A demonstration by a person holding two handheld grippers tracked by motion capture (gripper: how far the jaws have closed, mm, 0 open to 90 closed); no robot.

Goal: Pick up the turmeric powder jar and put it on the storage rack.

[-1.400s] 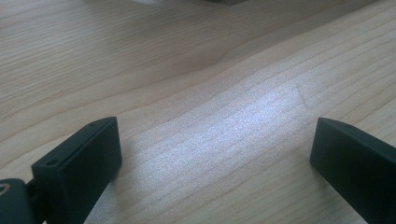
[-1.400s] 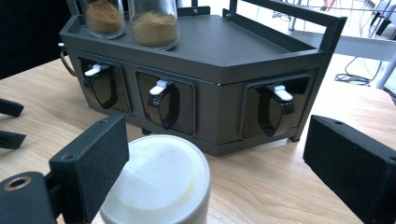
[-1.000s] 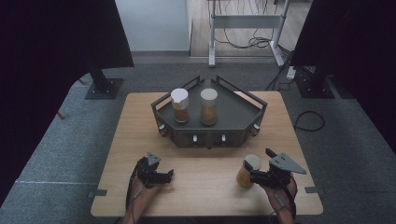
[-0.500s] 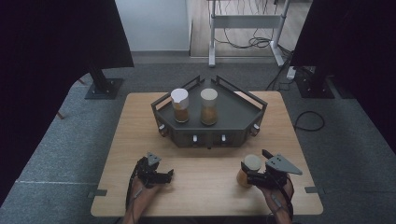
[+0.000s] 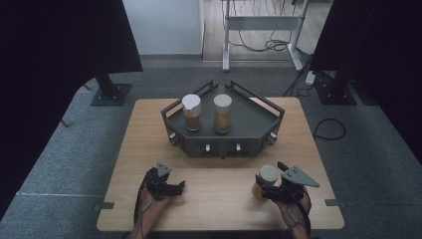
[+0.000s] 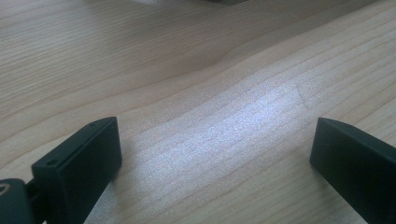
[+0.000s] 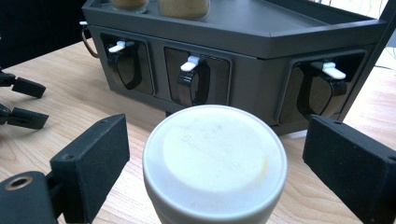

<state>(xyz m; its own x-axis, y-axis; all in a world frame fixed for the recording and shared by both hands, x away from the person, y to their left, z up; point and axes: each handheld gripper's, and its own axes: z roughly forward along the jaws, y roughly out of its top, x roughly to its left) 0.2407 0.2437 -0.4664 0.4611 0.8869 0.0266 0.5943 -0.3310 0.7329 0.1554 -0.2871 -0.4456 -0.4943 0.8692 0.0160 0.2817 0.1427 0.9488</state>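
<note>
A jar with a white lid (image 5: 268, 175) and tan contents stands on the wooden table (image 5: 144, 144) at the front right. My right gripper (image 5: 266, 183) reaches around it from the right; in the right gripper view the jar (image 7: 215, 158) sits between the jaws of that gripper (image 7: 217, 135) with a gap on each side, so the gripper is open. My left gripper (image 5: 177, 188) rests at the front left, open, over bare wood (image 6: 215, 140). Its jaws also appear in the right gripper view, with the left gripper (image 7: 23, 102) at the left edge.
A dark grey tray-like stand (image 5: 249, 117) with small white-tipped latches on its front (image 7: 191, 63) sits at the table's middle back. Two lidded jars (image 5: 192, 113) (image 5: 222, 113) stand on it. Black stands and cables lie on the floor beyond.
</note>
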